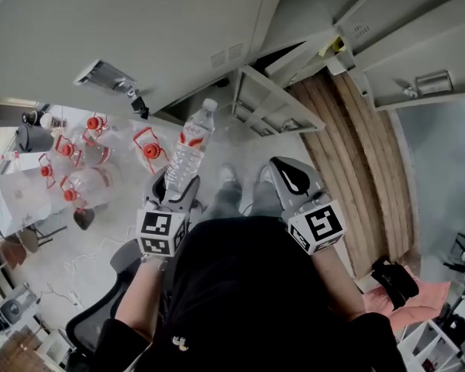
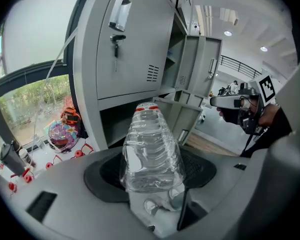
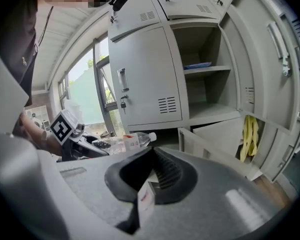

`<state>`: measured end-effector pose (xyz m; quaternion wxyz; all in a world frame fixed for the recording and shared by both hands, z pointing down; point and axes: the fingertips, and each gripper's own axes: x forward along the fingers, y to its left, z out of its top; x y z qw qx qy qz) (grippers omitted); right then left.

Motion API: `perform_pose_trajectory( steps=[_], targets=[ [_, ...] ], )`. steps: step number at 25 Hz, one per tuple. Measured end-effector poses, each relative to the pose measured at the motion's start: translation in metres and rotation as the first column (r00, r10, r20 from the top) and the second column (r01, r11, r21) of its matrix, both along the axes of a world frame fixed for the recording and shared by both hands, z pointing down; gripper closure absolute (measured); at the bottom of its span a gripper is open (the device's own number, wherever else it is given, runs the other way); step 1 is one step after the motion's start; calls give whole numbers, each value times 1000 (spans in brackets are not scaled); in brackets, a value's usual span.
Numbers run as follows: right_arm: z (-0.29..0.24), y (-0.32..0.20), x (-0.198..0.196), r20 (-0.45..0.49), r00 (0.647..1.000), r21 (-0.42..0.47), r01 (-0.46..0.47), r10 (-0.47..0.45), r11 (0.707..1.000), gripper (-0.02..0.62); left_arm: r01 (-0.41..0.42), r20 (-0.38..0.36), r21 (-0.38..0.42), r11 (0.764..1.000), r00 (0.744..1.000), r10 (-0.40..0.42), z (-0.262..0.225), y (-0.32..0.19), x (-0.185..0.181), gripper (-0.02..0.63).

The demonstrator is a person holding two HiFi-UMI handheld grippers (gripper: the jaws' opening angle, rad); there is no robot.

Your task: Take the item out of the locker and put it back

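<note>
Clear water bottle [image 1: 191,147] sits clamped in the left gripper [image 1: 177,189], whose jaws stand wide around its lower body. The base is toward the gripper and the white cap points away at about 1 o'clock in the head view. It is out in the open air in front of the grey locker [image 1: 139,29], touching no shelf or door. Gripping low on the ribbed body looks sensible to me, since it leaves the neck and cap end free to lead into an opening. The left gripper view shows the cap aimed at the dark lower compartment [image 2: 121,123], which lies at 12 o'clock just beyond the bottle. That compartment's door [image 1: 275,99] is swung aside toward 2 o'clock, leaving the way in clear. I cannot tell whether the bottle is coming out or about to go back in. The right gripper [image 1: 291,178] hangs level at 3 o'clock of the left, jaws pressed together with nothing between them. It is probably kept clear so it does not crowd the opening.
</note>
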<state>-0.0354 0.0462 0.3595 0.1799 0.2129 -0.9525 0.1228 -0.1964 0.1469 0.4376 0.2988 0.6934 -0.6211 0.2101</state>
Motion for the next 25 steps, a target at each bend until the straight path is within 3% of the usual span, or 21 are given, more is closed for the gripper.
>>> perform_pose_trajectory(
  steps=[9, 25],
  targets=[
    [0, 0, 21, -42, 998, 20, -49, 50, 999, 597, -16, -21, -43, 999, 1000, 15, 42, -31, -1, 318],
    [10, -3, 42, -130, 986, -15, -109, 106, 994, 597, 51, 0, -80, 995, 999, -51, 112, -94, -15, 316]
  ],
)
